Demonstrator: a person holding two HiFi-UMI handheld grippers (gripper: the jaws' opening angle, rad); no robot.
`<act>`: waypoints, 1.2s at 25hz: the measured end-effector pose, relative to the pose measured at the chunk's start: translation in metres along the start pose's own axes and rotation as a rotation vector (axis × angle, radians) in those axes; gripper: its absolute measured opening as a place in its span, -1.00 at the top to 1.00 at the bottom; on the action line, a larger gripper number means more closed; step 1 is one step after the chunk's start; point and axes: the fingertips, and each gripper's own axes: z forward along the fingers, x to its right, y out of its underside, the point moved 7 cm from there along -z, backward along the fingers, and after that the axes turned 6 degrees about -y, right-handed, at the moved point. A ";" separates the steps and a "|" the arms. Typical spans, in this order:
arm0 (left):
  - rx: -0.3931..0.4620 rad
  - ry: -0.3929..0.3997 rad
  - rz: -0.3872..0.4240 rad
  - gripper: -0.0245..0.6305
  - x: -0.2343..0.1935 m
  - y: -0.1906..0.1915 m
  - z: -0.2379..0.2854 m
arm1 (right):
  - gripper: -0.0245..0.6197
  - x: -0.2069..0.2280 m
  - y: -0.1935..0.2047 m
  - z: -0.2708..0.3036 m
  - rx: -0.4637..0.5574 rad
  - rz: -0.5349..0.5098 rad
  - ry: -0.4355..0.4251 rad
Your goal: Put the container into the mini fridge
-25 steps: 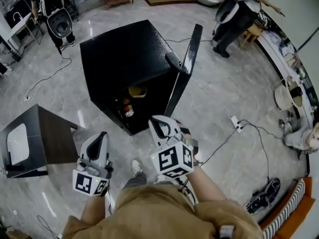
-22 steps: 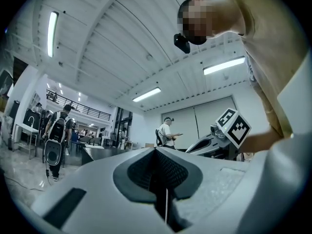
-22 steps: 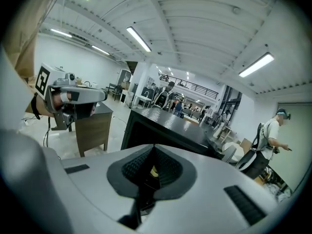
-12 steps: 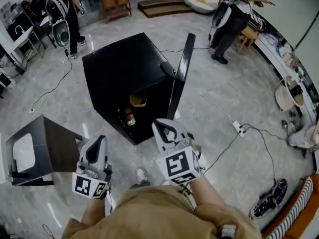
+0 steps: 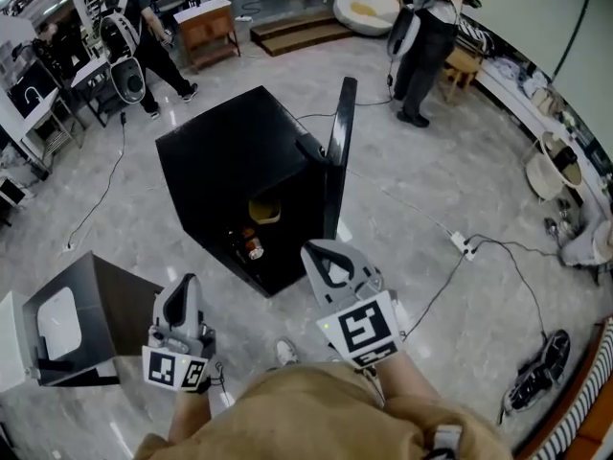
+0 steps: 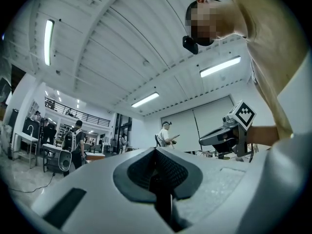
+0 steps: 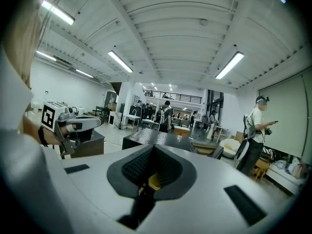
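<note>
The black mini fridge (image 5: 239,151) stands on the floor with its door (image 5: 337,151) swung open to the right. A yellow container (image 5: 265,211) sits on its shelf, and a can (image 5: 251,248) lies below it. My right gripper (image 5: 326,253) hangs in front of the opening, jaws shut and holding nothing. My left gripper (image 5: 186,287) is lower left of the fridge, jaws together and also bare. In the right gripper view the fridge top (image 7: 156,138) lies beyond the right gripper (image 7: 153,150), and a bit of yellow shows in the slit.
A dark side table (image 5: 105,305) with a white box on it stands at the left. A power strip (image 5: 462,245) and cables lie on the floor to the right. People stand at the back left (image 5: 144,46) and back right (image 5: 421,27).
Both grippers have risen, the right one more, and it has rolled a little. The head view has lifted, so the fridge sits farther from the grippers.
</note>
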 end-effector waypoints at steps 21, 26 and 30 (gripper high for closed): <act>0.037 -0.049 0.012 0.92 -0.005 -0.018 -0.012 | 0.92 0.006 -0.006 -0.035 0.041 0.036 0.029; 0.036 -0.039 0.007 0.92 -0.001 -0.018 -0.008 | 0.92 0.004 -0.011 -0.028 0.036 0.029 -0.001; 0.040 -0.036 0.007 0.92 0.001 -0.022 -0.004 | 0.92 0.005 -0.016 -0.025 0.041 0.030 -0.017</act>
